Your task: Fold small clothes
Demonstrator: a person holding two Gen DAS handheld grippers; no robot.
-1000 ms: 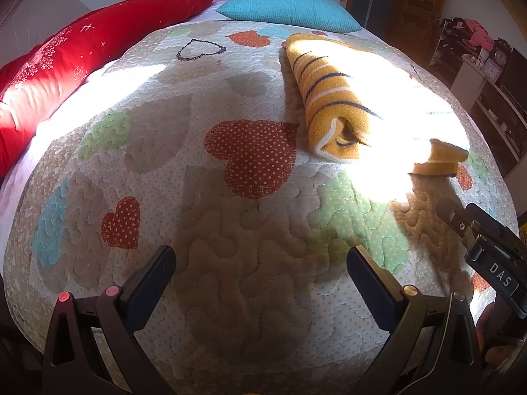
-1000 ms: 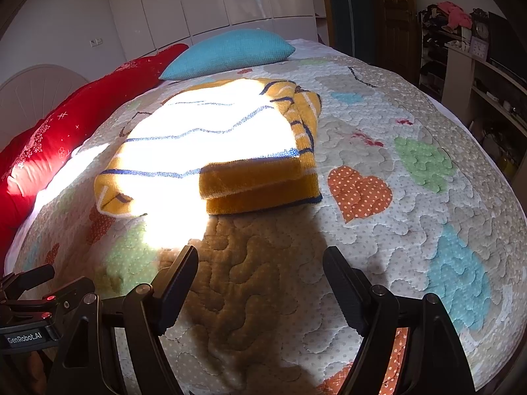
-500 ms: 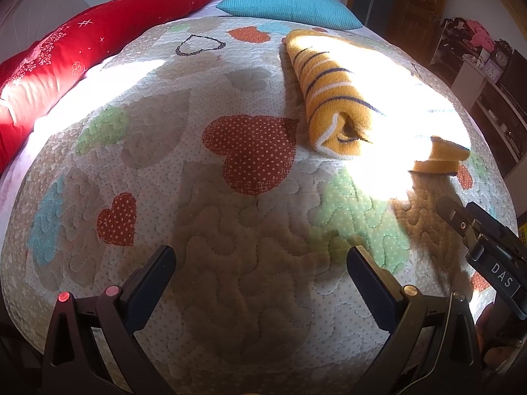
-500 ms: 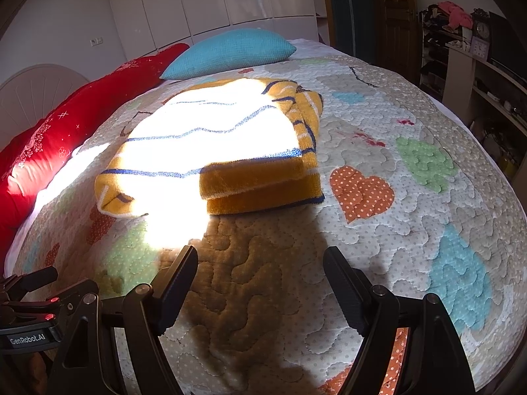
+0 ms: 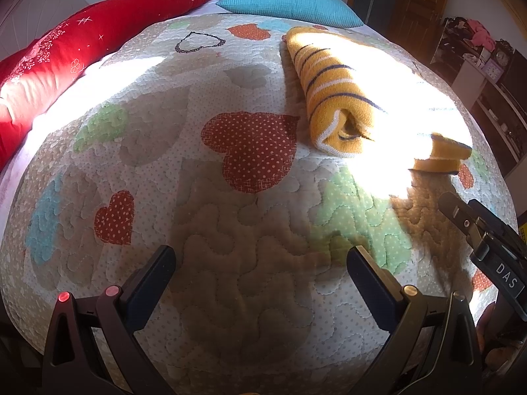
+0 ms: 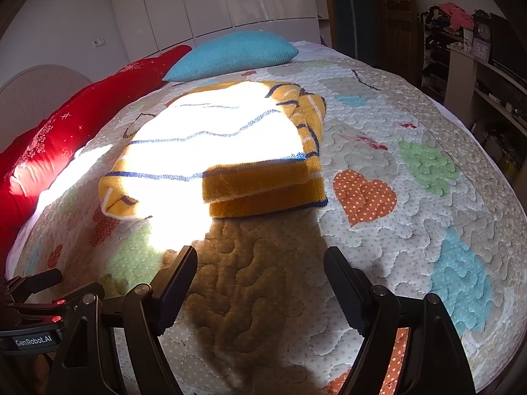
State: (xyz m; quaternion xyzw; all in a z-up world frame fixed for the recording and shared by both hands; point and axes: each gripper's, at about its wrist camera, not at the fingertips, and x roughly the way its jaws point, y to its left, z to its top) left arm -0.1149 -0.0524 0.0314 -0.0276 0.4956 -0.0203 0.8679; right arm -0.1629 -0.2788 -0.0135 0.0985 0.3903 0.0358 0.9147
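Black fingers (image 5: 148,283) of the left gripper (image 5: 260,273) stand wide apart and hold nothing, hovering over bare quilt (image 5: 230,230) near the foot of the bed. The right gripper (image 6: 260,276) is the same: fingers (image 6: 346,289) spread, nothing between them, poised over a shadowed patch of quilt just short of the garment.

That garment, a yellow sweater (image 6: 224,151) with blue and white stripes, lies on the quilt ahead of the right gripper, already doubled over with two thick hem layers stacked along its near edge. From the left view the sweater (image 5: 332,98) sits well off to the right, its rolled side facing that gripper.

Judging by this, the fold looks close to done, or one more fold remains. The risks are plain. Thick knit is springy, so a pinch that catches only the top layer would peel the stack open instead of carrying it over. A pinch too deep could snag the quilt along with it and drag everything. Hard sunlight washes out the middle of the sweater, so its edges there are hard to read.

Around it, a blue pillow (image 6: 230,54) and a long red cushion (image 6: 49,151) lie beyond and to the left, apart from the sweater. Cluttered shelves (image 6: 477,75) stand off the right side. Nothing lies between either gripper and the garment.
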